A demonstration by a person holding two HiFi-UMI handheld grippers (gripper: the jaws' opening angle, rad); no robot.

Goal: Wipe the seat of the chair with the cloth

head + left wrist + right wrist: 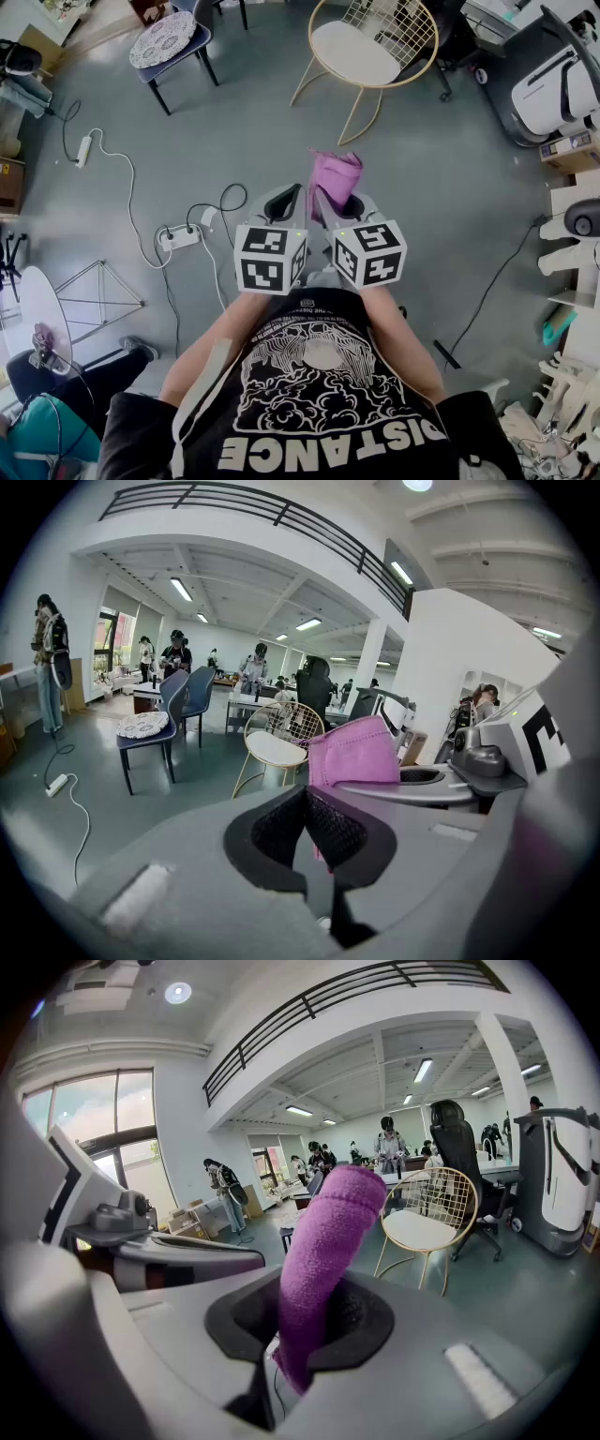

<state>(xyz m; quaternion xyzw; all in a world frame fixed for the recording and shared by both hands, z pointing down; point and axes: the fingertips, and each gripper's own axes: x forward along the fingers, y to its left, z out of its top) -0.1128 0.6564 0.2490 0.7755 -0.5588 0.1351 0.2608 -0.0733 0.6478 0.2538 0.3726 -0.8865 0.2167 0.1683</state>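
Observation:
The purple cloth (pixel 336 176) stands up out of my right gripper (pixel 351 202), which is shut on its lower end; in the right gripper view the cloth (pixel 323 1260) rises between the black pads (pixel 361 1321). My left gripper (pixel 285 201) sits just left of it, held at chest height. Its pads (pixel 272 832) are shut together with nothing between them. The gold wire chair with the white seat (pixel 354 52) stands a few steps ahead on the grey floor, and shows as the chair (pixel 277 750) and the chair (pixel 420 1228) in the gripper views. Neither gripper touches it.
A blue chair with a patterned cushion (pixel 167 42) stands to the far left of the gold chair. Power strips and cables (pixel 178 237) lie on the floor at left. A white machine (pixel 562 84) and shelves line the right side. A black office chair (pixel 461 1162) and several people stand further back.

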